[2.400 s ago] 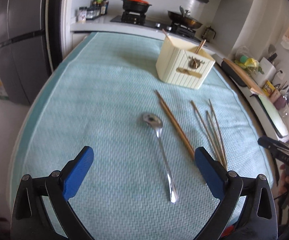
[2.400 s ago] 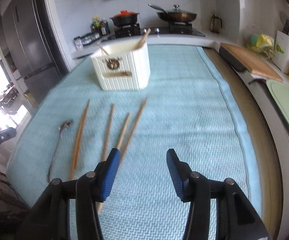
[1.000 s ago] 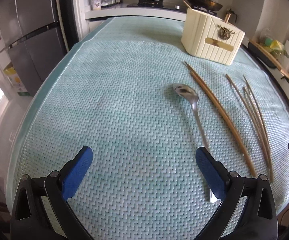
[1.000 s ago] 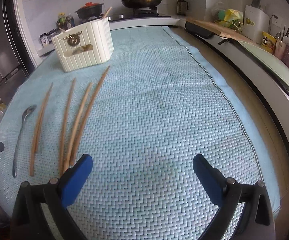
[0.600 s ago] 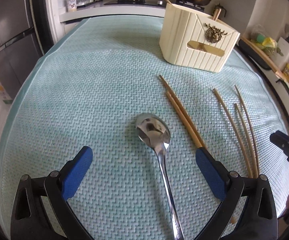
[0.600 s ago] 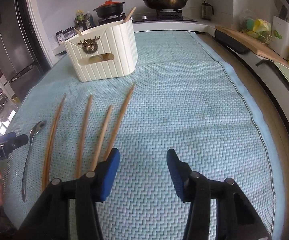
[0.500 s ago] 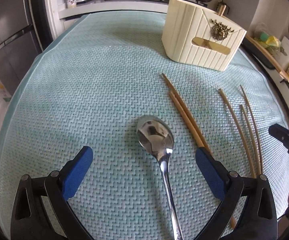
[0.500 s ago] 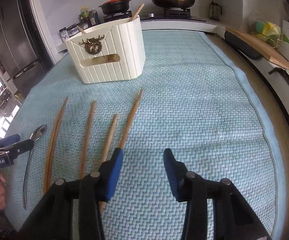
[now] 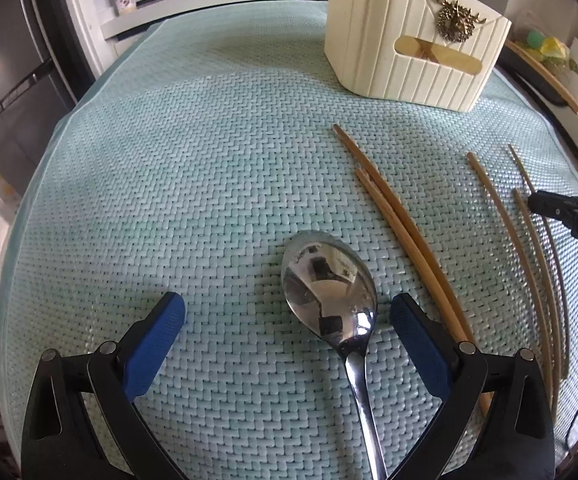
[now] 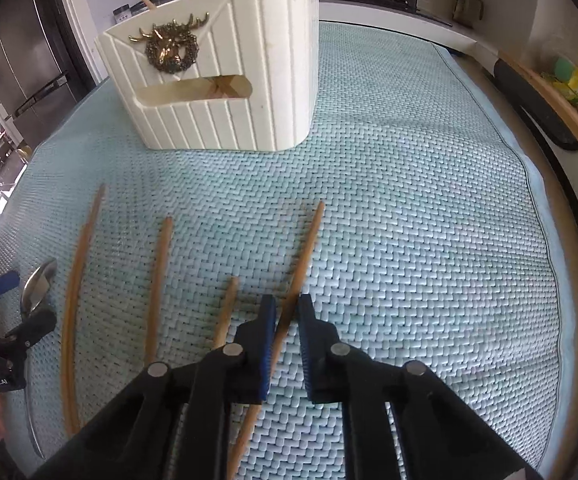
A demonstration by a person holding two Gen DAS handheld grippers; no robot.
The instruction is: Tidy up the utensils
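Left tool [image 9: 287,314]: spread wide, low over the spoon [image 9: 329,284], bowl between the pads.
Right tool [image 10: 287,312]: nearly closed around one chopstick [image 10: 303,256]; grip uncertain.
Loose chopsticks [image 10: 157,276]: left of it, on the teal mat [image 10: 409,240].
Holder [image 10: 217,76]: far, upright, cream.

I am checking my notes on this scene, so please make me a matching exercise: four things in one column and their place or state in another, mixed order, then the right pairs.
Things:
1. spoon
2. utensil holder
3. left gripper
4. right gripper

Places or states:
A. nearly shut around one chopstick
B. lying with its bowl between wide-open fingers
C. standing at the far side of the mat
D. open wide over the mat

Pairs: 1-B, 2-C, 3-D, 4-A
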